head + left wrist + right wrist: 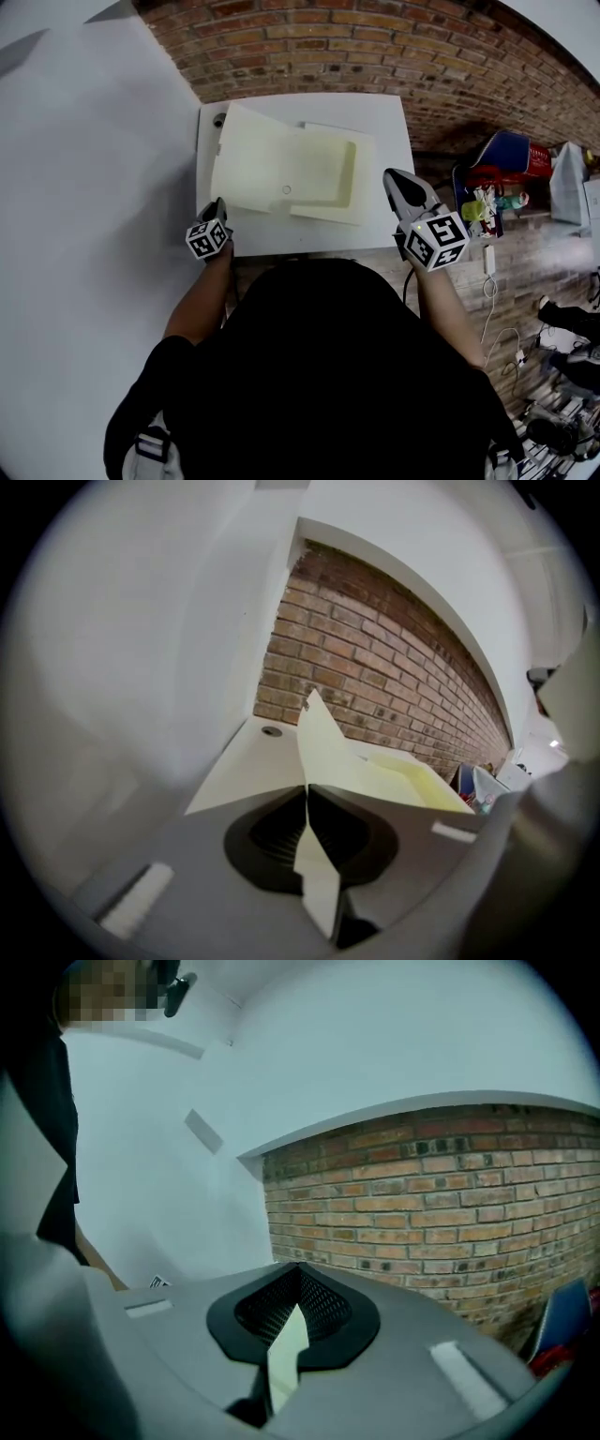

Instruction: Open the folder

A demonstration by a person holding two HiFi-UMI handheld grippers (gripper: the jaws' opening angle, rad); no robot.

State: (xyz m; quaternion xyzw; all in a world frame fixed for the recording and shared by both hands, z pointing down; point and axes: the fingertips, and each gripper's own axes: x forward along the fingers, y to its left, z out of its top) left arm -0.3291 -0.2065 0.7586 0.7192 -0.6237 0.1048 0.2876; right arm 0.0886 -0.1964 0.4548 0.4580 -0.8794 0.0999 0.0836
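Head view, left to right.
- Plain white wall, running along the left edge of the worktop.
- One round hole in the worktop's far left corner, just beside the folder.
- The left gripper is at the worktop's near left corner. Its jaws are pinched together on the folder's left cover, and in the left gripper view the thin pale sheet runs edge-on out from between them.
- The folder is pale yellow and lies spread open across the middle of the white worktop, with its right half lying flat.
- A brick wall stands behind the worktop's far edge.
- The person's dark top hides everything below the worktop's near edge.
- The right gripper is held off the worktop's right edge over the wooden floor. Its jaws are closed tip to tip, apart from the folder.
- One blue and red bag stands on the floor at the right.
- A white cable trails over the floor below the bag.
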